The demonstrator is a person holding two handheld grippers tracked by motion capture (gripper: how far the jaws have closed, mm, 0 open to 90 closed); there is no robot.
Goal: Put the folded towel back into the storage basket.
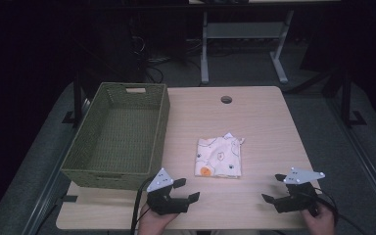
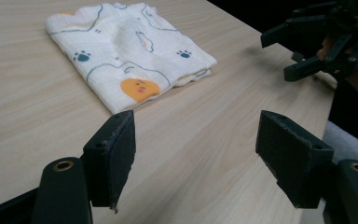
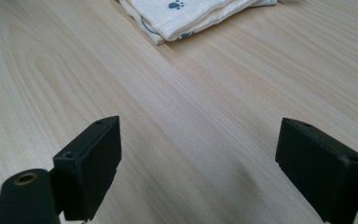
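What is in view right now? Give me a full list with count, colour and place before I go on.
folded cloth: one, white with blue paw prints and an orange patch, flat on the table's middle, apart from both grippers.
basket: one, green woven, on the table's left side, nothing visible inside.
table: one, light wood, with a round hole near its far edge.
desk frame: one, grey metal legs, on the floor beyond the table.
left gripper: one, black with a grey plate, near edge left of centre, jaws open, nothing between them.
right gripper: one, black with a grey plate, near edge at right, jaws open, nothing between them.
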